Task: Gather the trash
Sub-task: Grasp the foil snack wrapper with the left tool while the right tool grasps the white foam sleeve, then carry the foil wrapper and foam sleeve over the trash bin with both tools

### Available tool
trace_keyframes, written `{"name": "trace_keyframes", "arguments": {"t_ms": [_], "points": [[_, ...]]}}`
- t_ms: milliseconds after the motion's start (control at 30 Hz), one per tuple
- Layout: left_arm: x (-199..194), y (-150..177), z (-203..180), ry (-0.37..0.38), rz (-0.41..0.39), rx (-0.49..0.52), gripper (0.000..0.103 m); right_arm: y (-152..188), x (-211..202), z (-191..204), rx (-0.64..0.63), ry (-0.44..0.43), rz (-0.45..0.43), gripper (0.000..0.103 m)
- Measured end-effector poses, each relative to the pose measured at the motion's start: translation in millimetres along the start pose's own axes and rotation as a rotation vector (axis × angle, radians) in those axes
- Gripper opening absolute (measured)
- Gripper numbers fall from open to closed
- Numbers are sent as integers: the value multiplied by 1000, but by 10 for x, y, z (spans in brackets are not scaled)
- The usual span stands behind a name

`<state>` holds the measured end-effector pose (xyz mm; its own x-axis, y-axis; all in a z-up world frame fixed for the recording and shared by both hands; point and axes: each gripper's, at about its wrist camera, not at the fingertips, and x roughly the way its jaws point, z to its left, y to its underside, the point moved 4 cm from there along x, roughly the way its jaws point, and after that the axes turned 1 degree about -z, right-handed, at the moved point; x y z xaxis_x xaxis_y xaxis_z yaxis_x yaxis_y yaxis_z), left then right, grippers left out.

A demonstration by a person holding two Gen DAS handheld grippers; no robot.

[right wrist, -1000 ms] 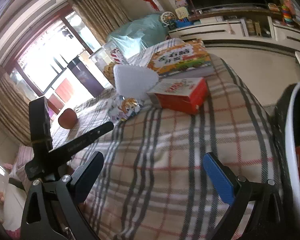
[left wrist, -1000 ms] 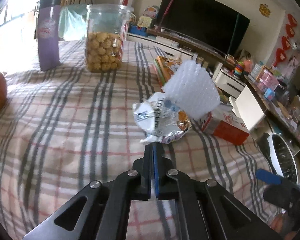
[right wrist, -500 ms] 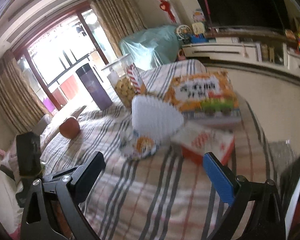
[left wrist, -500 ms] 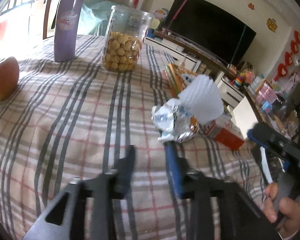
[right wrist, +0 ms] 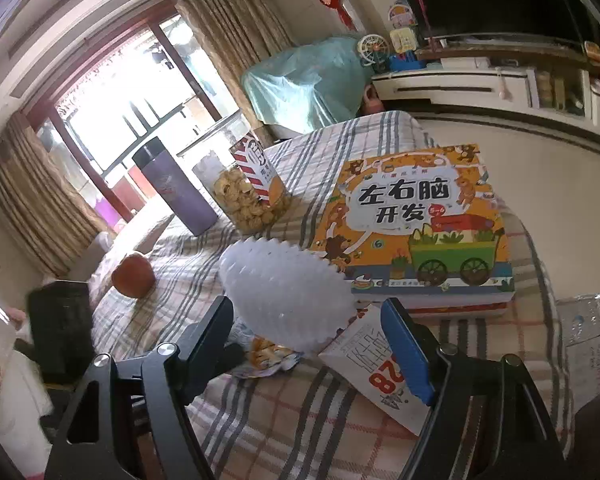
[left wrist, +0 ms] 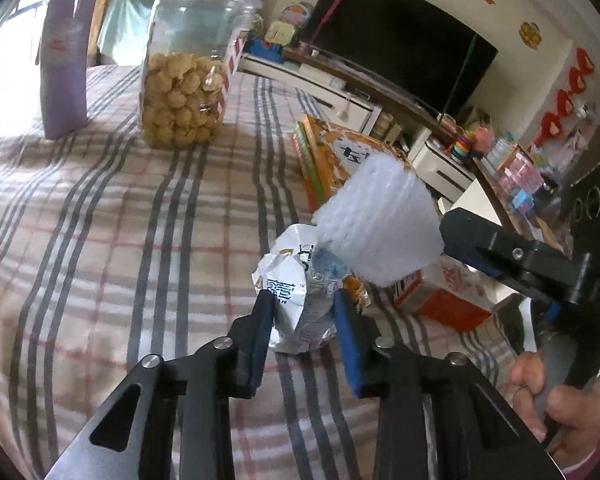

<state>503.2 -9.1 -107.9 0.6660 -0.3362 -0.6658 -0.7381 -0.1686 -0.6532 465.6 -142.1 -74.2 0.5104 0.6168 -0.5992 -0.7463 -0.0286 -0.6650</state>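
Observation:
A crumpled silver-and-white snack wrapper [left wrist: 300, 300] lies on the plaid tablecloth [left wrist: 140, 260]. My left gripper [left wrist: 304, 308] has it between its pads, which touch both sides as the jaws are closing. A white foam fruit net [right wrist: 288, 296] rests on the wrapper [right wrist: 268, 354]. My right gripper [right wrist: 308, 316] straddles the net with its jaws closing; the blue pad still stands clear of the foam. In the left wrist view one right finger [left wrist: 476, 240] shows beside the foam net [left wrist: 380, 224]; the other is hidden behind it.
A red-and-white box [right wrist: 376, 372] lies right beside the net, with an orange children's book [right wrist: 420, 220] behind it. Farther back stand a cookie jar [left wrist: 188, 80] and a purple flask [left wrist: 64, 64]. An apple [right wrist: 134, 274] sits left. A hand [left wrist: 540, 396] holds the right gripper.
The left gripper went from shut to open, moved forward around the wrapper and narrowed on it. The right gripper came in from the table edge to straddle the foam net, jaws narrowing.

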Motion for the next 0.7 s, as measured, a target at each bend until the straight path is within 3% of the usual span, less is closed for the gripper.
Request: {"name": "trace_keyframes", "arguments": {"t_ms": [167,533,567,600,700], "points": [[-133,55,92,-6,-10,-25,25,-14,54,90,-29,-23,12,80],[-969,533,592,-82,-63,-151,25,122,447,377,-126,6,109,76],[-1013,568,603,-87,-64,-160,25,149,466,431,-152,20,114,69],[-1044,600,624,-90,-64,-166,25,176,479,479,-178,37,117,55],[-1143,697,628,-90,-66,-181,25,223,445,566,-197,38,117,41]]}}
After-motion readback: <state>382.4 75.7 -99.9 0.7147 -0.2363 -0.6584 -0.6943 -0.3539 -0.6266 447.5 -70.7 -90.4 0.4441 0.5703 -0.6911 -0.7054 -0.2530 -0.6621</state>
